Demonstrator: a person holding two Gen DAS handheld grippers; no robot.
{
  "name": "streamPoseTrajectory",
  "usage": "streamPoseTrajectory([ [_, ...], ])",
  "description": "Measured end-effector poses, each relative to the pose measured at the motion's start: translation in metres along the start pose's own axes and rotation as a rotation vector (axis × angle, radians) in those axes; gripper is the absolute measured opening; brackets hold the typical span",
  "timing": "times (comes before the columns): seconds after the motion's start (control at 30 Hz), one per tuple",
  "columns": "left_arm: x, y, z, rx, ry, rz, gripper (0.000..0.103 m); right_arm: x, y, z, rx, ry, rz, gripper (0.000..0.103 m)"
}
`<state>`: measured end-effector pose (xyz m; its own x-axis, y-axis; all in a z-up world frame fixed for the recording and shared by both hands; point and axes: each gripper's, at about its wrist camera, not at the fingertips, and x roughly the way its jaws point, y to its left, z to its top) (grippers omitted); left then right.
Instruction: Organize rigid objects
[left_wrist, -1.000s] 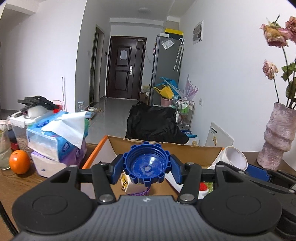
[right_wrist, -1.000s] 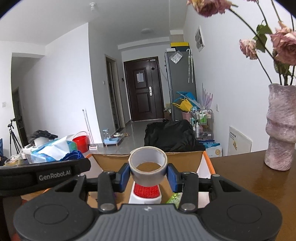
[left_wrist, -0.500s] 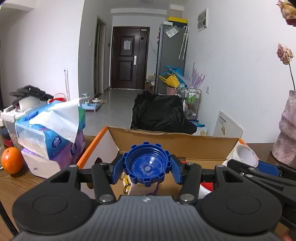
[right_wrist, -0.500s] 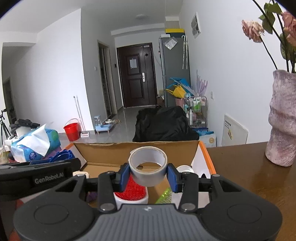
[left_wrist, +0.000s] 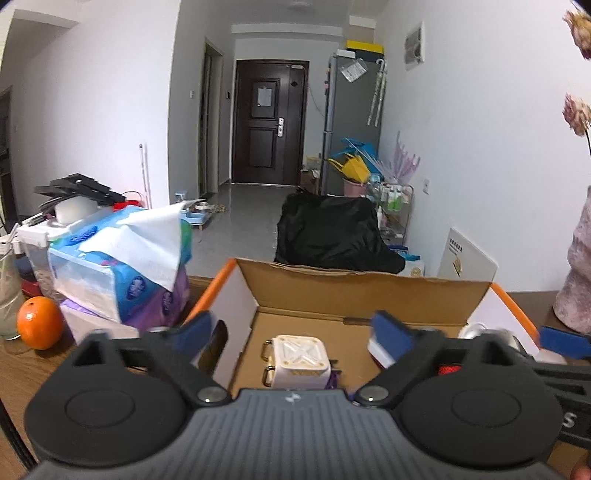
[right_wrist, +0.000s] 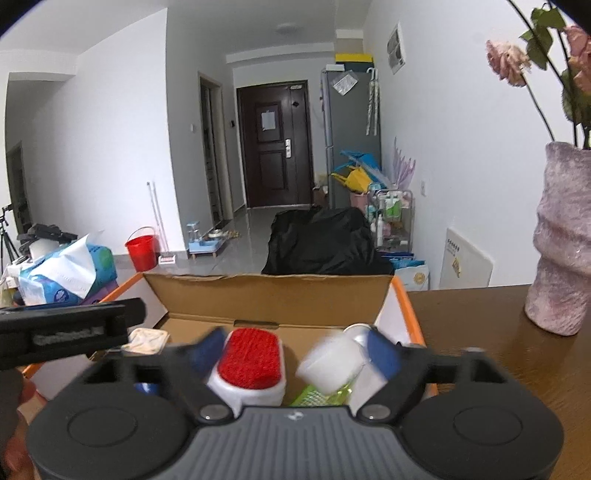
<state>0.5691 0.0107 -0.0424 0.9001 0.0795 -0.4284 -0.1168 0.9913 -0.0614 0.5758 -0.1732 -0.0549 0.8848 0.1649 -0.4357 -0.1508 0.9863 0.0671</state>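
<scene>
Hovering over cardboard box (left_wrist: 362, 295), L claw (left_wrist: 291, 338) released, R claw (right_wrist: 295, 350) released, both w/ nothing between fingers

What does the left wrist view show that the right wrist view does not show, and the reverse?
Only the left wrist view shows the orange on the table and the cream cube with metal loops in the box. Only the right wrist view shows the red-topped brush, the red bucket and the whole pink vase. Both show the cardboard box, the tissue packs, the dark door, and open, empty tongs: left tongs, right tongs.
</scene>
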Motion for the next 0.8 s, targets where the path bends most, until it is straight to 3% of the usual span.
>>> streamPoseTrajectory([
  [0.03,-0.001,0.003,0.000,-0.010,-0.006,0.013,0.103,-0.001,-0.001,0.000,0.005,-0.009,-0.008,0.103],
  [0.5,-0.017,0.018,0.007,0.003,-0.027,0.007,0.103,-0.004,-0.010,0.001,0.018,-0.015,-0.029,0.103],
  [0.8,-0.077,0.021,0.005,0.013,-0.066,-0.028,0.103,-0.061,-0.011,0.000,0.020,-0.065,-0.025,0.103],
])
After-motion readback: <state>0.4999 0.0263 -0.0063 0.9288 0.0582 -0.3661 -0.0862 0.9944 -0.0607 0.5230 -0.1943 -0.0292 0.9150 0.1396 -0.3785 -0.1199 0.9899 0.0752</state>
